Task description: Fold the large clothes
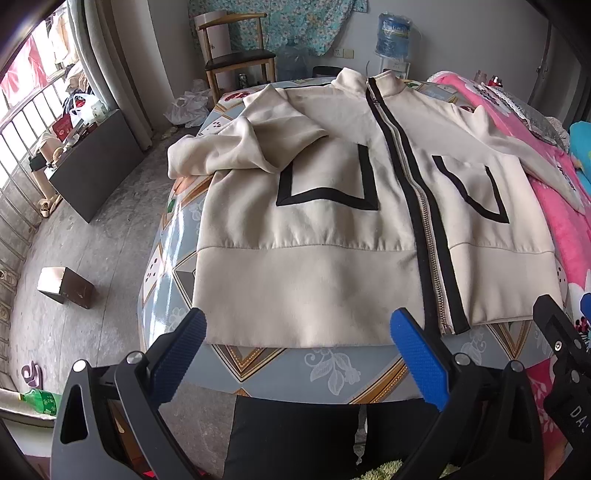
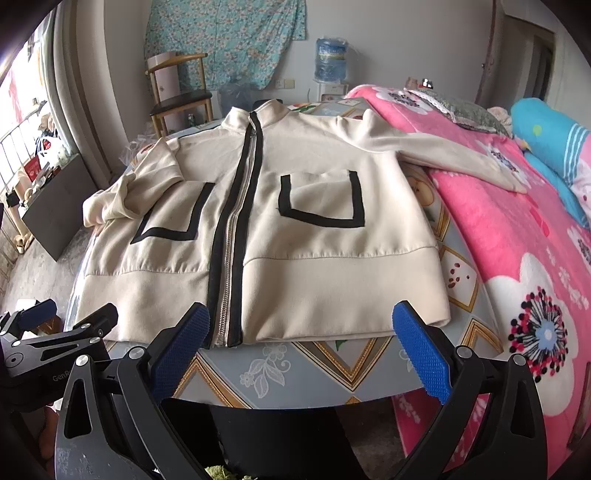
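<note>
bedroom setting: a round table [image 1: 332, 369] with a patterned cover stands beside a bed with a pink blanket [image 2: 517, 229]; a chair [image 1: 236, 55] and a water bottle [image 1: 393, 35] sit at the far wall.

left gripper [image 1: 297, 356]: jaws spread wide, nothing between the blue pads. it hovers just short of the near table edge, low centre of the left wrist frame. right gripper [image 2: 301, 350]: jaws likewise spread and empty, same height, low centre of its own frame. each gripper shows at the side edge of the other's view, so the two sit side by side.

cream jacket [image 1: 314, 266]: lies flat on the table, front up, zipped. hem toward the grippers, collar at the far side, so its long axis runs away from both grippers along the zipper [image 2: 231, 236]. the hem lies just beyond the fingertips. the left gripper faces the hem panel left of the zipper; the right gripper faces the panel right of it.

left sleeve [image 1: 229, 147]: bunched on the body, upper left. right sleeve [image 2: 461, 155]: stretched onto the blanket, upper right.

not determinable: the cuff ends of both sleeves, the jacket's back, and whether the hem overhangs the table edge. the lower frame shows dark clothing on the person, cut off.
</note>
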Motion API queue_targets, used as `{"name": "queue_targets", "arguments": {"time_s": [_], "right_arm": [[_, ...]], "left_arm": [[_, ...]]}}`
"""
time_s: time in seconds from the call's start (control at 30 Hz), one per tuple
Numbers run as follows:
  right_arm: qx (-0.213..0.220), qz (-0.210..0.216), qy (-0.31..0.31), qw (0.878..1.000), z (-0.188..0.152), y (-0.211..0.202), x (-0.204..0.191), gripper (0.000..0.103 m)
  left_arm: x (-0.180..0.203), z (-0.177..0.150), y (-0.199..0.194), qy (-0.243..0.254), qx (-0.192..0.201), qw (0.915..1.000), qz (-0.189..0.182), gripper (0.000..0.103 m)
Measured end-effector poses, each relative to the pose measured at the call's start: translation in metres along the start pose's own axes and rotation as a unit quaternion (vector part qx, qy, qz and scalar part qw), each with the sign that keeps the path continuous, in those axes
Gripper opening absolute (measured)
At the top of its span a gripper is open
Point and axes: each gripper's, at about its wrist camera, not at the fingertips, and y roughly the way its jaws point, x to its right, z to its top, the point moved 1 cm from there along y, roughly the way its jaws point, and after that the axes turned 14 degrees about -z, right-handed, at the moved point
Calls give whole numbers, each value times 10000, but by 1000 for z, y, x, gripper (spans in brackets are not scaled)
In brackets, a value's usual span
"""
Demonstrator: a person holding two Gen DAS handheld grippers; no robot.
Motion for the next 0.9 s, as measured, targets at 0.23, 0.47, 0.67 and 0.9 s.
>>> {"name": "queue_targets", "arguments": {"time_s": [0.23, 0.47, 0.67, 0.9], "right_arm": [[4, -94, -65, 9999, 12, 11, 0, 96], [429, 334, -278, 9981, 48, 13, -4, 96], [671, 1712, -549, 9814, 118, 13, -35, 96], [-541, 4209, -1470, 8935, 207, 44, -162, 96]], "left_arm": [[-7, 9, 10, -15, -24, 10000, -10, 98], [-23, 29, 20, 12, 186, 9998, -6, 98], [-49, 50, 26, -104, 522, 9985, 108, 98], [-88, 69, 29, -410, 977, 9932, -492, 98]]}}
